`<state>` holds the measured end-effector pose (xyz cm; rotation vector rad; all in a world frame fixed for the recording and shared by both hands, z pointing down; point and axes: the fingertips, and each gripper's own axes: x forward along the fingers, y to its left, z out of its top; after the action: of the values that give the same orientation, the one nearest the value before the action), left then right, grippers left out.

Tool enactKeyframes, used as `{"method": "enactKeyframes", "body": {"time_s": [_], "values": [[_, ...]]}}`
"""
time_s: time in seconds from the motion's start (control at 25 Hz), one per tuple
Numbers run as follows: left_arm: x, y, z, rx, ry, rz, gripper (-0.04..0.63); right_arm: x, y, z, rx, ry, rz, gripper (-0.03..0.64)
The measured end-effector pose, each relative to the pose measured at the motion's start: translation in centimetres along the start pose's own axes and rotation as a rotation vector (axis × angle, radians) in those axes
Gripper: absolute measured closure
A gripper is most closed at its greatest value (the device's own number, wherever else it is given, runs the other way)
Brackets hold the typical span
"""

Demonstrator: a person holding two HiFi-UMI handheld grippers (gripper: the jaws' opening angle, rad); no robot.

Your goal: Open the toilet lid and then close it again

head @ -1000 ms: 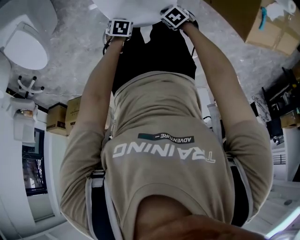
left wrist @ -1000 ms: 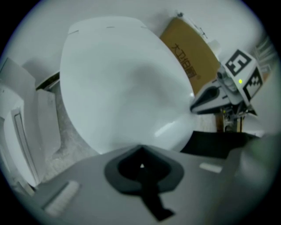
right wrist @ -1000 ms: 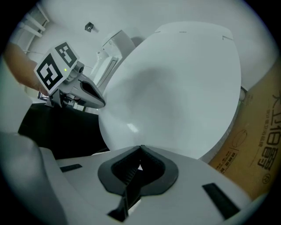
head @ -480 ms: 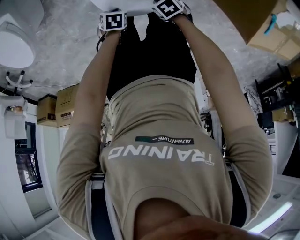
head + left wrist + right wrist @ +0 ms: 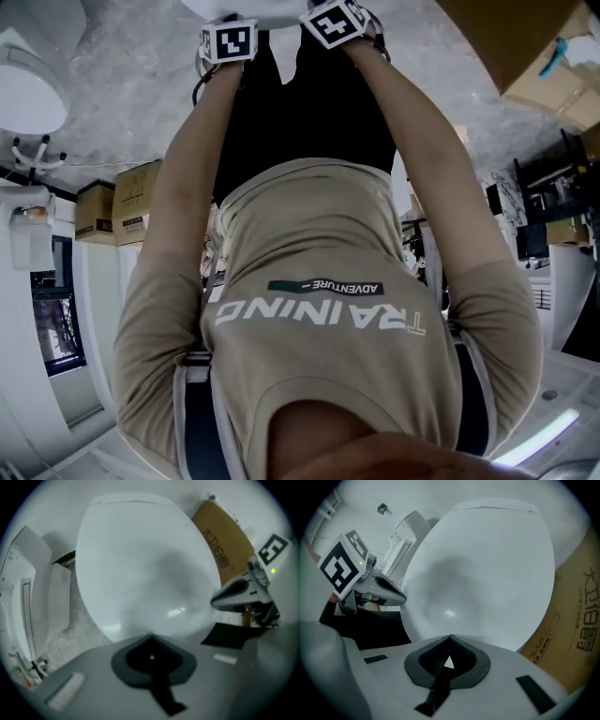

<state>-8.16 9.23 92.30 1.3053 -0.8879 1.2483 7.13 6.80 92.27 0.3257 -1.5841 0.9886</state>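
Observation:
The white toilet lid (image 5: 145, 569) fills the left gripper view, glossy and oval, with its hinge line at the far end. It fills the right gripper view (image 5: 487, 569) too. My left gripper (image 5: 151, 638) is shut, its tips at the lid's near edge with nothing between them. My right gripper (image 5: 450, 637) is shut and empty at the same edge, a little to the right. Each gripper sees the other beside it. In the head view only a strip of the lid (image 5: 258, 9) shows at the top, between the two marker cubes (image 5: 230, 42). Whether the tips touch the lid is hidden.
A brown cardboard box (image 5: 220, 541) stands right of the toilet, also in the right gripper view (image 5: 576, 620). A second white toilet (image 5: 28, 94) sits to the left, with more boxes (image 5: 131, 202) on the marbled floor. My own torso fills the head view.
Both grippers have moved up towards the top edge of the head view, and less of the lid shows there. The second toilet has slid left in that view.

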Motion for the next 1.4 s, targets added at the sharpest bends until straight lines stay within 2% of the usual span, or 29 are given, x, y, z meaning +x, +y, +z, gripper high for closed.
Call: {"method": "enactKeyframes", "body": {"time_s": [0.08, 0.2, 0.52, 0.6, 0.8, 0.96, 1.08, 1.12, 1.28, 1.4], "values": [[0.1, -0.2, 0.2, 0.024, -0.006, -0.005, 0.589, 0.0, -0.3, 0.0, -0.06, 0.009, 0.005, 0.607], [0.1, -0.5, 0.1, 0.043, -0.018, -0.007, 0.589, 0.0, -0.3, -0.1, -0.09, 0.021, 0.039, 0.607], [0.1, -0.3, 0.3, 0.045, 0.007, -0.03, 0.591, -0.2, -0.3, -0.2, -0.047, 0.048, 0.033, 0.607], [-0.3, 0.1, 0.4, 0.048, 0.013, -0.015, 0.592, -0.3, -0.1, -0.4, -0.038, 0.051, 0.023, 0.607], [-2.2, -0.6, 2.5, 0.053, -0.037, -0.055, 0.592, -2.1, -0.2, 0.7, -0.044, 0.016, 0.001, 0.607], [-5.4, -1.2, 4.7, 0.086, -0.118, -0.062, 0.592, -5.0, 0.4, 2.0, -0.035, -0.02, 0.009, 0.607], [-9.7, -2.0, 7.4, 0.138, -0.24, -0.058, 0.592, -8.0, 1.1, 3.1, -0.033, -0.069, 0.019, 0.607], [-10.7, -2.2, 7.6, 0.148, -0.255, -0.065, 0.592, -9.1, 1.2, 3.5, -0.034, -0.091, 0.016, 0.607], [-15.4, -1.7, 9.6, 0.176, -0.332, -0.068, 0.592, -14.9, 0.0, 7.6, -0.064, -0.263, -0.08, 0.607], [-19.6, -1.0, 11.7, 0.198, -0.415, -0.046, 0.592, -19.5, 0.1, 10.1, -0.061, -0.381, -0.113, 0.607]]}}
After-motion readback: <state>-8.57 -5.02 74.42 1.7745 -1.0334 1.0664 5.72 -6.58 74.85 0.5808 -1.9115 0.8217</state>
